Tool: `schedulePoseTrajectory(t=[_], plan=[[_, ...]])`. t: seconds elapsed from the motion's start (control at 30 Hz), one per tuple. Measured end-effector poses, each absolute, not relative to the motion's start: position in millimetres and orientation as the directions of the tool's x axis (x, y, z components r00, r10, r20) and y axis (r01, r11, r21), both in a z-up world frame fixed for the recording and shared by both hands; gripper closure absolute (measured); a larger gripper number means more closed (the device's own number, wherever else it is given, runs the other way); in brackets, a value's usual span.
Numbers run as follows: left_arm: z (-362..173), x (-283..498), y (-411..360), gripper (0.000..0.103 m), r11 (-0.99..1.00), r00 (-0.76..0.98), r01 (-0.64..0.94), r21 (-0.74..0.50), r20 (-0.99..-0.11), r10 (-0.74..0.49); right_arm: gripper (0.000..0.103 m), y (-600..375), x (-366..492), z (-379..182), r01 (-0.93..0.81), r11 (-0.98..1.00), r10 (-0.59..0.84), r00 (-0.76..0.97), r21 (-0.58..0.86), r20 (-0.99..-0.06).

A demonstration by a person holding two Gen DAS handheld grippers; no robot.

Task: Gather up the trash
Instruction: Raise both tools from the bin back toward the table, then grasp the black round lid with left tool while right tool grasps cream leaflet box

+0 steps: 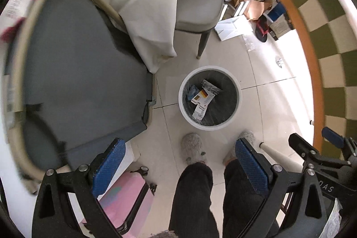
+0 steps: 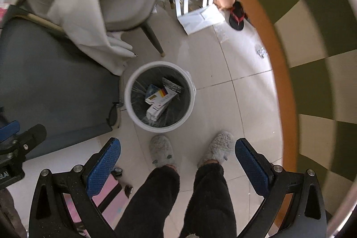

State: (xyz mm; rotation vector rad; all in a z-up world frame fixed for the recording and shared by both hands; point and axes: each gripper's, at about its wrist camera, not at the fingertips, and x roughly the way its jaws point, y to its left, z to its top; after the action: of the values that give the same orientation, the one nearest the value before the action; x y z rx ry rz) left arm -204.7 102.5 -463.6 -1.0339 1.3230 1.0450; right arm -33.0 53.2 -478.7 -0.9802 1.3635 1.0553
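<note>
Both grippers hang over the tiled floor (image 1: 263, 73), pointing down. The left gripper (image 1: 180, 162) has its blue pads spread wide with nothing between them, and the right gripper (image 2: 177, 160) is just as released and empty. Ahead of both tools, past the person's grey fluffy slippers (image 2: 161, 152), stands a white bin (image 1: 209, 97) with a dark liner. Inside it lie the collected bits: a white box with a red and yellow corner (image 2: 160, 97), a second white carton (image 2: 156, 110) under it, a blue packet (image 1: 192, 92) and a silvery wrapper (image 1: 210, 87). Left of the tools sits a grey cushioned chair (image 1: 78, 64); a pale chair draped with cloth (image 2: 84, 15) stands beyond the bin. To the right curves a table edge with a green checked cloth (image 2: 312, 41).
</note>
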Motion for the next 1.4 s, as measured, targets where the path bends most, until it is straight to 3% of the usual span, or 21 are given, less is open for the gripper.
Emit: schedulePoseTrajectory(t=[0.2, 0.4, 0.6, 0.73, 1.0, 1.3, 1.37, 1.4], plan=[[-400.3, -209.8, 84.2, 0.002, 0.261, -0.015, -0.965, 0.028, -0.999, 0.05, 0.0, 38.3, -41.4, -403.5, -0.97, 0.235, 0.07, -0.051, 0.066, -0.996], [-335.8, -195.8, 76.4, 0.002, 0.283, 0.019, -0.959, 0.021, -0.99, 0.137, 0.0, 20.8, -29.5, -345.6, -0.929, 0.32, 0.136, -0.15, 0.186, -0.979], [-286.8, -123.1, 94.2, 0.0, 0.386, 0.063, -0.922, 0.034, -0.97, 0.236, 0.0, 2.5, 57.9, -293.2, -0.817, 0.523, 0.234, -0.137, 0.243, -0.963], [-265.4, -48.4, 106.8, 0.0, 0.464, 0.079, -0.883, 0.068, -0.953, 0.291, 0.0, -22.1, 161.0, -271.7, -0.699, 0.689, 0.245, -0.026, 0.193, -0.969], [-265.3, 131.5, 121.0, 0.0, 0.595, 0.091, -0.797, 0.106, -0.952, 0.292, 0.0, -74.6, 359.7, -309.7, -0.432, 0.902, 0.067, 0.121, 0.008, -0.99], [-294.7, 288.9, 101.8, 0.0, 0.738, 0.039, -0.654, 0.168, -0.966, 0.255, 0.0, -52.5, 447.5, -374.0, -0.412, 0.911, 0.006, 0.057, -0.018, -0.998], [-299.2, 309.6, 97.7, 0.0, 0.759, 0.029, -0.628, 0.172, -0.969, 0.244, 0.008, -47.4, 451.8, -383.3, -0.437, 0.899, -0.006, 0.062, -0.032, -0.998], [-302.6, 318.5, 95.7, 0.0, 0.769, 0.026, -0.616, 0.17, -0.972, 0.235, 0.017, -46.8, 452.7, -385.5, -0.441, 0.897, 0.005, 0.057, -0.021, -0.998]])
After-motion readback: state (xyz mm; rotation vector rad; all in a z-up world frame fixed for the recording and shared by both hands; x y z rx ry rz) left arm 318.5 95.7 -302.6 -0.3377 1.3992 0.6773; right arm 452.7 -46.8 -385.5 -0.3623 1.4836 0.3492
